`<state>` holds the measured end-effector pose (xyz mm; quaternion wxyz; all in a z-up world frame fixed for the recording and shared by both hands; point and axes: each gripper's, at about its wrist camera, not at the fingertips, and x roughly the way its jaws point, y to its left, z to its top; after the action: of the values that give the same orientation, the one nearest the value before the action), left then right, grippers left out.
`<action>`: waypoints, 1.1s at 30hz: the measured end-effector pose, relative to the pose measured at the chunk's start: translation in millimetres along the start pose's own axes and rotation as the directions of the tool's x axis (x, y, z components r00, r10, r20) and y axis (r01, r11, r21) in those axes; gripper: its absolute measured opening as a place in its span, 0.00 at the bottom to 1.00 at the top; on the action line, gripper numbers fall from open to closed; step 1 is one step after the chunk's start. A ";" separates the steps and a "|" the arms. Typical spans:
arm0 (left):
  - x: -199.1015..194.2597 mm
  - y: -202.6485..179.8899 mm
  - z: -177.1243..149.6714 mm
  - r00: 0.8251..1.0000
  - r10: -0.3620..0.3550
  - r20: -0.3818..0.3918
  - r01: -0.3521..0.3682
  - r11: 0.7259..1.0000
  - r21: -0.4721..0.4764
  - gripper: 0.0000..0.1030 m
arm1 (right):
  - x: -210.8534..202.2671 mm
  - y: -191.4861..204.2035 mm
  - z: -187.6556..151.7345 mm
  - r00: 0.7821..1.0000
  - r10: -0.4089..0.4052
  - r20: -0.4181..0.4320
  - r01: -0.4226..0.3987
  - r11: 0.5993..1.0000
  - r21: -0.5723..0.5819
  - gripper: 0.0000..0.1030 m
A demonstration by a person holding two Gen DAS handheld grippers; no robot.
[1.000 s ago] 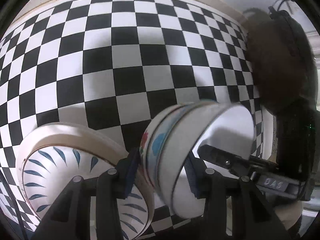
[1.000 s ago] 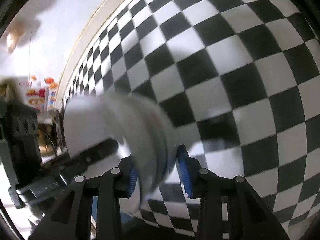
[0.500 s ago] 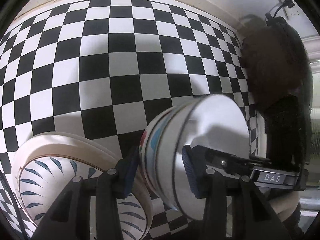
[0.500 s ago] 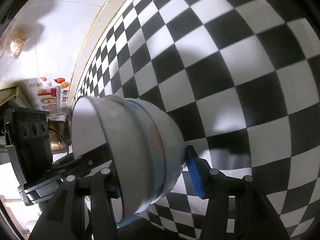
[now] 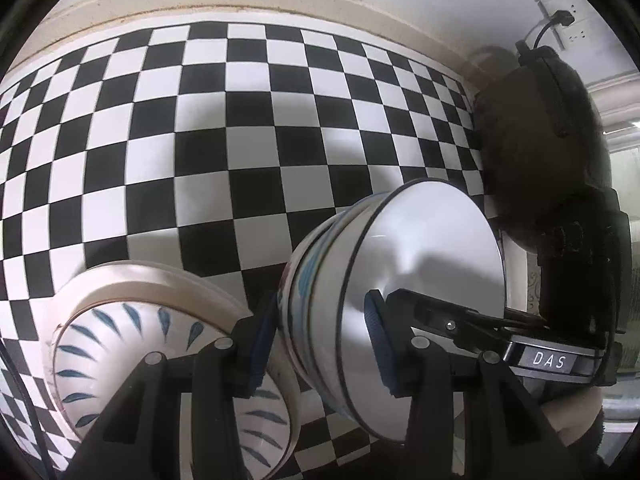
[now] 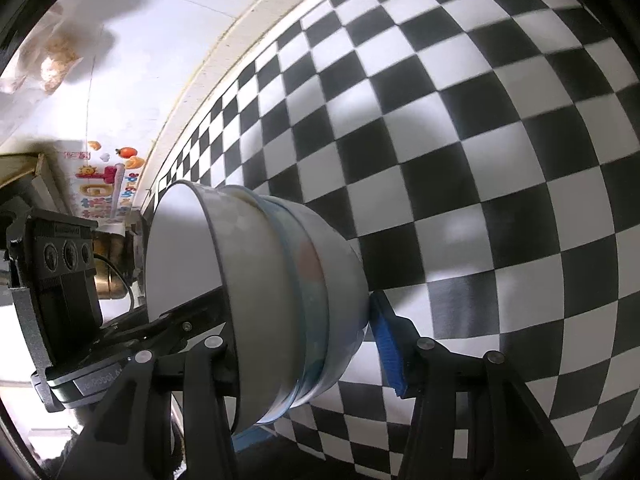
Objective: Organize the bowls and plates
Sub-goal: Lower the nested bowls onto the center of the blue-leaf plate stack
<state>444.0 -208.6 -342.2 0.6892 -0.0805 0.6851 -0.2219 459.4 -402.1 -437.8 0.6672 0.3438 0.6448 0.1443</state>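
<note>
A stack of white bowls with blue and red marks point(image 5: 384, 280) is held on its side above the checkered table. My left gripper point(image 5: 324, 344) is shut on its wall, one pad outside, one pad inside. My right gripper point(image 6: 308, 344) stands around the same stack point(image 6: 272, 300) from the other side; its right blue pad point(image 6: 386, 344) is a little off the bowl base, its left finger is inside the bowl. A stack of white plates with blue leaf marks point(image 5: 132, 328) lies on the table at the lower left of the left wrist view.
The black and white checkered tablecloth point(image 5: 240, 128) covers the table up to a cream edge and wall. A dark round bag or helmet point(image 5: 536, 140) sits at the right end. Stickers point(image 6: 104, 184) show on the wall.
The right gripper's jaws have widened and its right pad has come off the bowl base. The left gripper keeps its hold; the bowl stack has shifted slightly up and right.
</note>
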 end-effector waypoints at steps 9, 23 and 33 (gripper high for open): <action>-49.1 16.0 -16.0 0.998 0.032 0.051 -0.031 0.999 -0.028 0.39 | -11.6 43.8 -14.0 1.000 0.028 -0.005 -0.029 0.997 -0.074 0.51; -88.3 87.8 -56.0 0.991 0.085 0.103 -0.068 0.985 -0.156 0.39 | 41.0 122.9 -50.1 0.994 0.029 -0.105 -0.049 0.978 -0.202 0.50; -66.3 115.4 -72.0 0.995 0.071 0.068 -0.056 0.978 -0.201 0.40 | 80.6 118.8 -67.5 0.989 -0.023 -0.145 -0.006 0.981 -0.193 0.50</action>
<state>398.5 -64.5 -333.3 0.7095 -0.1354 0.6798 -0.1270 434.6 -246.6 -418.0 0.6489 0.2633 0.6765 0.2281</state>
